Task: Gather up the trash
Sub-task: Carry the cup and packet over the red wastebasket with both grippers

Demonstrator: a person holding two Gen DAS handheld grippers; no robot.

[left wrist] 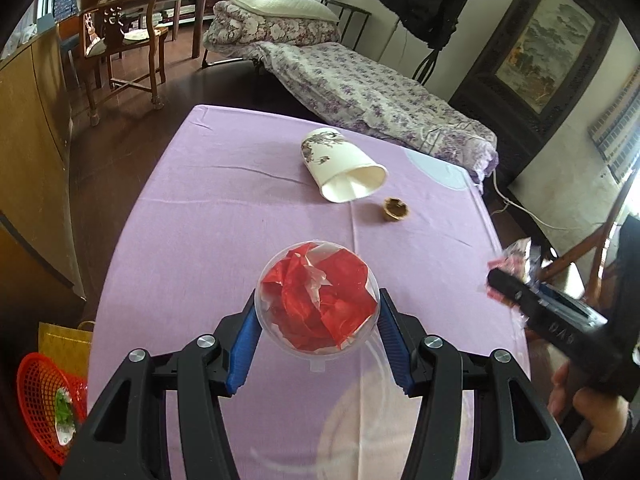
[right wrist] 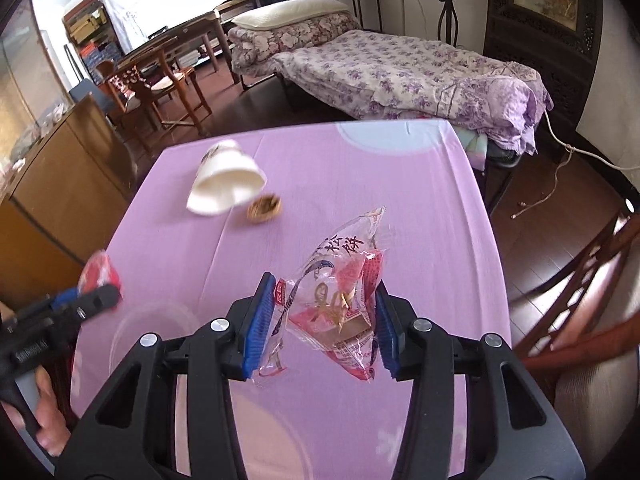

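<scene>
A table (left wrist: 200, 208) under a lilac cloth fills the middle of both views, with a bed (left wrist: 360, 92) across the top behind it and wooden chairs (left wrist: 120, 40) at the upper left.

In the left wrist view the left gripper (left wrist: 318, 320) sits at lower centre, its blue pads pressed on either side of a clear round tub (left wrist: 318, 304) stuffed with crumpled red plastic. The tub is clamped and appears to be lifted off the cloth.

The right gripper (right wrist: 320, 312) takes the lower centre of the right wrist view, holding a clear snack wrapper (right wrist: 336, 304) with red print between its pads. The wrapper stands crumpled, its top corner poking up past the fingers. In the left wrist view the same gripper shows at the right edge, blurred, with a hand (left wrist: 592, 416) below it.

A white paper cup (left wrist: 340, 164) lies on its side toward the upper middle of the table, mouth facing the camera. Just beside its rim sits a small brown shell (left wrist: 396, 208), possibly half a walnut; it is too small to be sure.

At the lower left of the left wrist view, off the table, a red basket (left wrist: 44, 392) sits by a yellow bag (left wrist: 64, 344).
</scene>
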